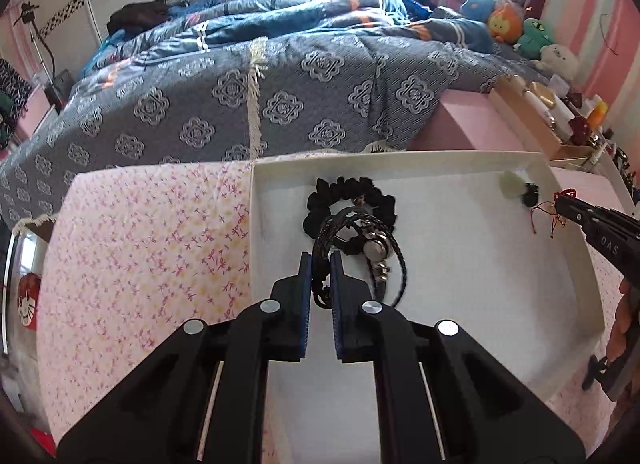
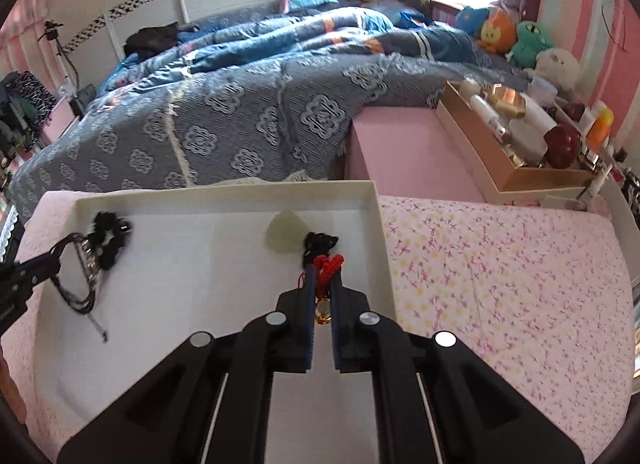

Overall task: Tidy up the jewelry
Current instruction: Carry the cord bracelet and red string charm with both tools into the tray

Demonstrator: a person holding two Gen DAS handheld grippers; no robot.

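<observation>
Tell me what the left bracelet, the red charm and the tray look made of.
Bracelet: dark braided cord, probably leather, with shiny metal beads.
Red charm: knotted red thread, matte, with a small gold-coloured piece below, material unclear.
Tray: white, matte, thin straight walls; likely cardboard.

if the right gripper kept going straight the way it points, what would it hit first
Probably the black knotted piece just ahead of the right gripper, which is shut on the red cord charm; then the tray's far wall. Depth is uncertain.

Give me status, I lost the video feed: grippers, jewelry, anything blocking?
Left gripper shut on black braided cord bracelet. Right gripper shut on red knotted charm. Both over white tray. Nothing blocking.
</observation>
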